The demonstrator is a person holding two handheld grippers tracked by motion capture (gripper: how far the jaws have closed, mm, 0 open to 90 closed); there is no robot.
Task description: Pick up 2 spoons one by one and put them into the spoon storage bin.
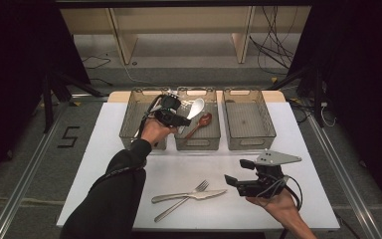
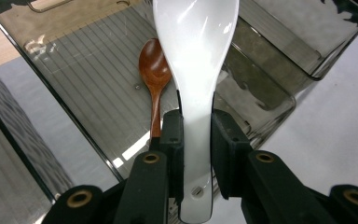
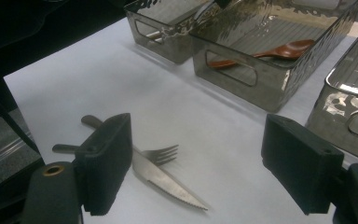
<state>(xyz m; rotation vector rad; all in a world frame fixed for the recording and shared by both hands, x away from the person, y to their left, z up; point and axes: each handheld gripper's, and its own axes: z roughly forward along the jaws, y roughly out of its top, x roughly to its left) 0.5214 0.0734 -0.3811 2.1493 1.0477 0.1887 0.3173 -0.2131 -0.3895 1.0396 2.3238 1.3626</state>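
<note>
My left gripper is clamped on the handle of a white ceramic soup spoon; in the left gripper view both black pads press the narrow stem from either side, and the bowl points away from me. In the high view I hold that spoon above the middle bin of three smoky clear plastic bins standing in a row at the far side of the white table. A brown wooden spoon lies on the ribbed floor of that middle bin, directly under and a little to one side of the white one; the two are apart. The left bin sits just beside the middle one, partly behind my left hand, and I cannot tell what it holds. The right bin stands just beside the middle one on the other side.

My right gripper rests low over the near right part of the table, its jaws standing wide apart with nothing between them. In the right gripper view I look past them at a metal fork and a serrated table knife lying crossed on the table, near the gripper but not touched by it.
</note>
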